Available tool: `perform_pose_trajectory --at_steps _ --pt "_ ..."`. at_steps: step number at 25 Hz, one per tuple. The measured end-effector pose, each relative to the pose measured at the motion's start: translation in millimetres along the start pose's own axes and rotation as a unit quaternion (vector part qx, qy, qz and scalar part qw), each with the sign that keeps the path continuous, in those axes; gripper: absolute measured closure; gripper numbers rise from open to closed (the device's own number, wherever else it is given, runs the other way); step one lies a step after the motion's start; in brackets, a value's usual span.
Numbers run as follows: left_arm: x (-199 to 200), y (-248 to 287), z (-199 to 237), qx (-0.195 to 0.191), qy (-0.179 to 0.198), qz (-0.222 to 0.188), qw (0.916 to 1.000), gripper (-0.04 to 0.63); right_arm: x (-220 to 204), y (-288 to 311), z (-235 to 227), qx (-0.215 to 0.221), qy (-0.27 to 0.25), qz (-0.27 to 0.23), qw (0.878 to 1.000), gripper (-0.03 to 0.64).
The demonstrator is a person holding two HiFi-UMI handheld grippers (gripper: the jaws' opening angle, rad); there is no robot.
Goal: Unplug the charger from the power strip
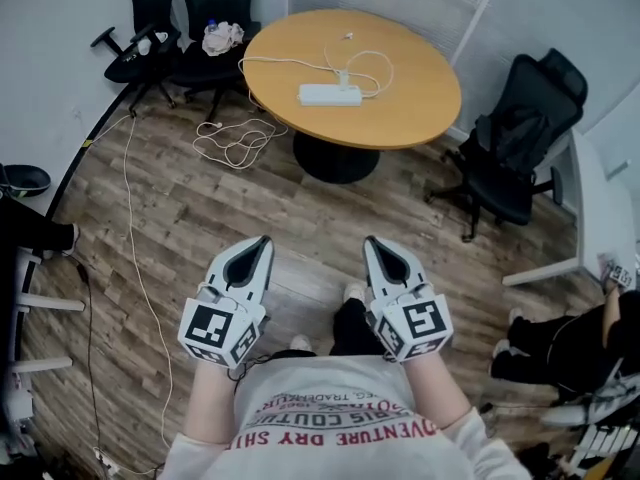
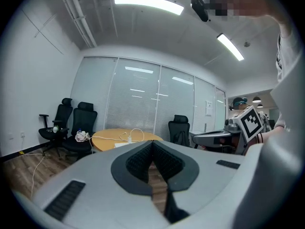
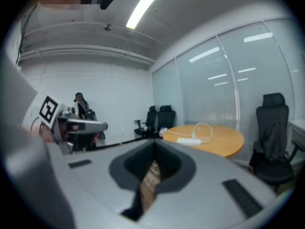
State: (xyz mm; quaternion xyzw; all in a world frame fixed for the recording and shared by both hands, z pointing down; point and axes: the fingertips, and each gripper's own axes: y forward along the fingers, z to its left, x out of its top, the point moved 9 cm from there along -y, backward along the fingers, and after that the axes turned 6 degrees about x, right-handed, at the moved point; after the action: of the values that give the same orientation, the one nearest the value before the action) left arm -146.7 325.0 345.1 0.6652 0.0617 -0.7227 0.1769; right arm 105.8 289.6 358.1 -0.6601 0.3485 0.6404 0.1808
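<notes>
A white power strip (image 1: pixel 330 94) lies on the round wooden table (image 1: pixel 410 108) far ahead of me. A small white charger (image 1: pixel 343 76) is plugged into it, and its cable loops over the tabletop. Both grippers are held low in front of my body, well short of the table. My left gripper (image 1: pixel 265 240) and right gripper (image 1: pixel 371 240) are shut with nothing between the jaws. In the left gripper view the strip (image 2: pixel 123 144) shows just beyond my gripper (image 2: pixel 152 143). In the right gripper view the strip (image 3: pixel 188 141) lies to the right of my gripper (image 3: pixel 153 144).
Black office chairs stand right of the table (image 1: pixel 520 138) and behind it at the left (image 1: pixel 215 8). A white cable (image 1: pixel 235 143) coils on the wood floor by the table's base. A white desk (image 1: pixel 590 218) and a seated person (image 1: pixel 560 343) are at the right.
</notes>
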Motion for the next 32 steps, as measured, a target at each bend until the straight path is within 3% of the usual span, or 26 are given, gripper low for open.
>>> perform_pose_trajectory --at_steps 9,13,19,24,32 --pt "5.3 84.0 26.0 0.039 -0.005 -0.016 0.9991 0.561 12.7 76.7 -77.7 0.046 -0.004 -0.015 0.999 0.594" --pt "19.0 145.8 30.6 0.063 -0.007 -0.020 0.9978 0.561 29.2 115.6 -136.7 0.064 -0.023 -0.003 0.998 0.594" --pt "33.7 240.9 21.4 0.083 -0.003 -0.016 0.9965 0.561 46.3 160.3 -236.5 0.078 -0.002 0.007 0.997 0.594" --pt "29.1 296.8 17.7 0.094 -0.012 -0.002 0.9955 0.561 40.5 188.5 -298.0 0.074 0.006 0.044 0.996 0.594" --pt "14.5 345.0 49.5 0.104 -0.024 0.039 0.9935 0.561 26.6 240.2 -331.7 0.068 0.037 0.093 0.993 0.594"
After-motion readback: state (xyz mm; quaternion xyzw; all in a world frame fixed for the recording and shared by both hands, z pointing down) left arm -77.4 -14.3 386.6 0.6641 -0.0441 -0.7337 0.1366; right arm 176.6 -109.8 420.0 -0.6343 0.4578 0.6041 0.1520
